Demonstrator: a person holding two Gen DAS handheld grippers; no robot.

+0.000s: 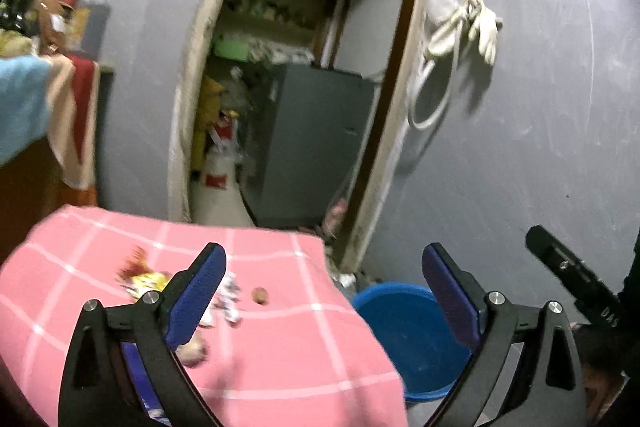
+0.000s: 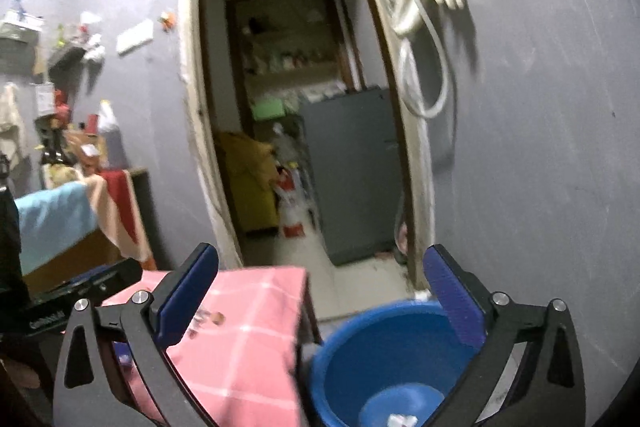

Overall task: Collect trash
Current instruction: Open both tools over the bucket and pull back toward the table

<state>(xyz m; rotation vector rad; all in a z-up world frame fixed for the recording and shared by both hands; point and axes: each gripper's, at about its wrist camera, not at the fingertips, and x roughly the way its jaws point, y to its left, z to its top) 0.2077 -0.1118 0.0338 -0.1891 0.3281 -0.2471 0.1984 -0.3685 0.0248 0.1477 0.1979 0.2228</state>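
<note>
Over the pink checked table (image 1: 280,367), held both left tongs (image 1: 324,291) and right tongs (image 2: 320,291) apart, empty; scattered wrappers (image 1: 144,281), perhaps, beside blue bucket (image 2: 360,359).

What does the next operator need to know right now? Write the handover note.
Left gripper: open, empty, above the pink checked cloth.
Right gripper: open, empty, over the blue bucket.
Bucket stands on the floor beside the clothed table; one small white scrap already lies in it.
Left on the cloth: yellow-red wrapper, torn white wrapper bits, a small brown piece, a roundish pale item.
Next: probably pick these up and drop them in the bucket.
</note>
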